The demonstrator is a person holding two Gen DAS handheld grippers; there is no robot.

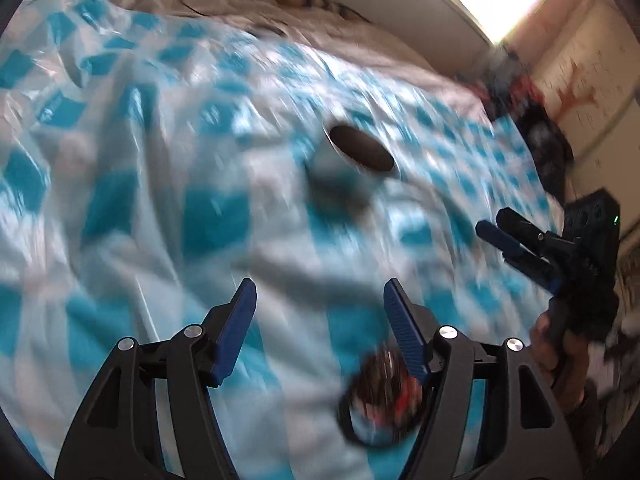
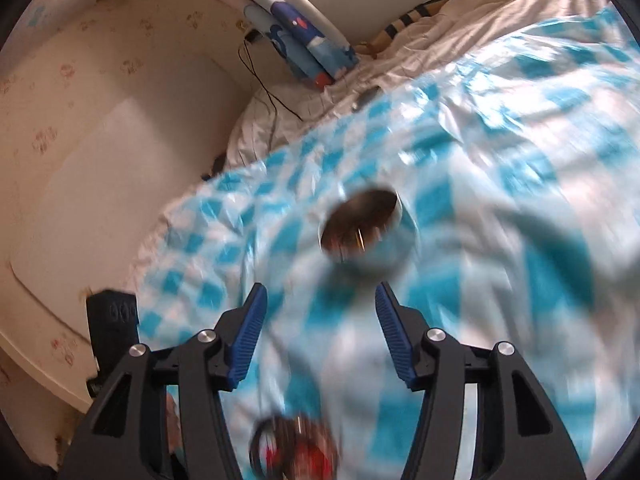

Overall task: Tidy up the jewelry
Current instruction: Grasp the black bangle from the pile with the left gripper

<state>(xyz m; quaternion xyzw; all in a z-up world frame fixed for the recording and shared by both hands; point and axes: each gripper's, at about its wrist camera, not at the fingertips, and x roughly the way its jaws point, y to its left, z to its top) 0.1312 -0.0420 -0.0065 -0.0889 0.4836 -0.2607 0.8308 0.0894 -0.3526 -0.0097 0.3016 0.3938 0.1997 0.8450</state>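
Both claws are gaping apart, gripping nothing: left claw, right claw. A blurred jewelry heap is lying nearest on the checkered bed cover; farther off, a cup is sitting.

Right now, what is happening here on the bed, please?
A person holds a two-finger gripper in each hand over a bed with a blue-and-white checked cover. The left gripper and the right gripper are both open and hold nothing. A round metal cup stands on the cover ahead of them. A blurred heap of jewelry, dark bangles with red pieces, lies close in front of the grippers. Nothing is picked up yet.
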